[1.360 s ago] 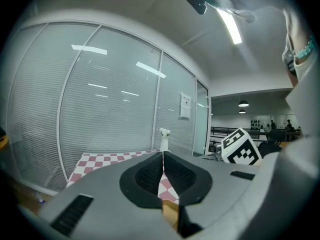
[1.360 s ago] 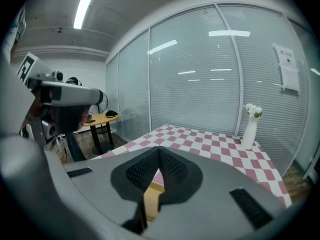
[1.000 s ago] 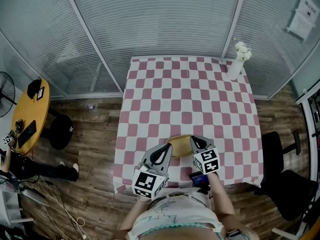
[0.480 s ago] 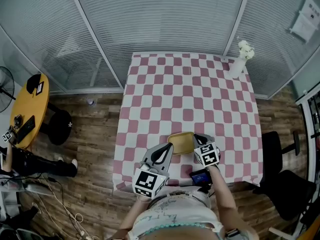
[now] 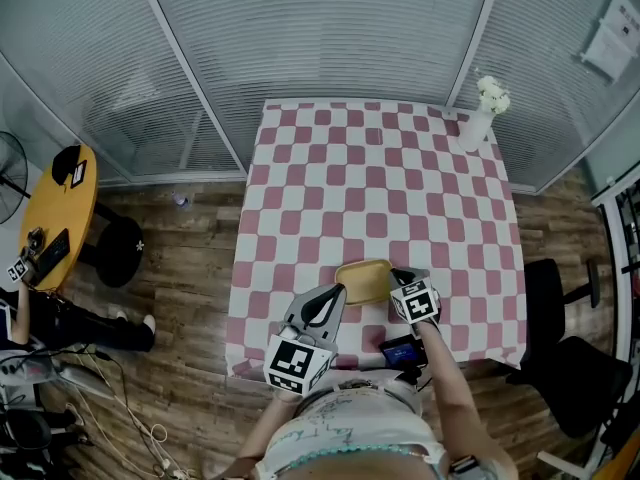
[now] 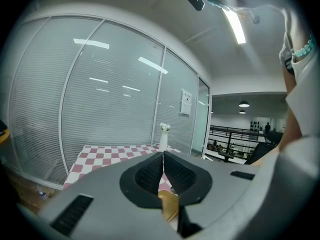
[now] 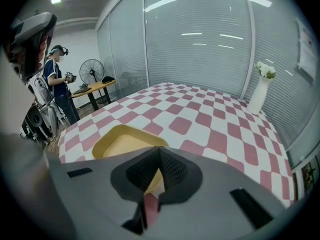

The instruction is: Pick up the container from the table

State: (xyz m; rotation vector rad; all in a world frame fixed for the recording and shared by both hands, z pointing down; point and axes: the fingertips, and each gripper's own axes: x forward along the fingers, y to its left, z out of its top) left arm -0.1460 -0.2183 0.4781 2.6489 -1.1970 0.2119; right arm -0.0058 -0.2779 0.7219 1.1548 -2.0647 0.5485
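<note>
Yellow container (image 5: 362,281) sits on the checked table (image 5: 300,208) near the person's edge, long axis running left to right. The right gripper (image 5: 400,274) is at its right end, jaws clenched, and its own view puts the rim right at the tips, so it looks pinched. The left gripper (image 5: 337,291) is closed on nothing, just beside the left end. The lift likely depends on the right-side grip.

An office room with glass partitions

Glass walls with shut blinds (image 5: 320,38) enclose the wood floor; a paper notice (image 5: 610,33) hangs on one pane, a strip light (image 6: 235,26) runs overhead, and a black office chair (image 5: 585,383) and a standing fan (image 7: 91,66) stand nearby.
</note>
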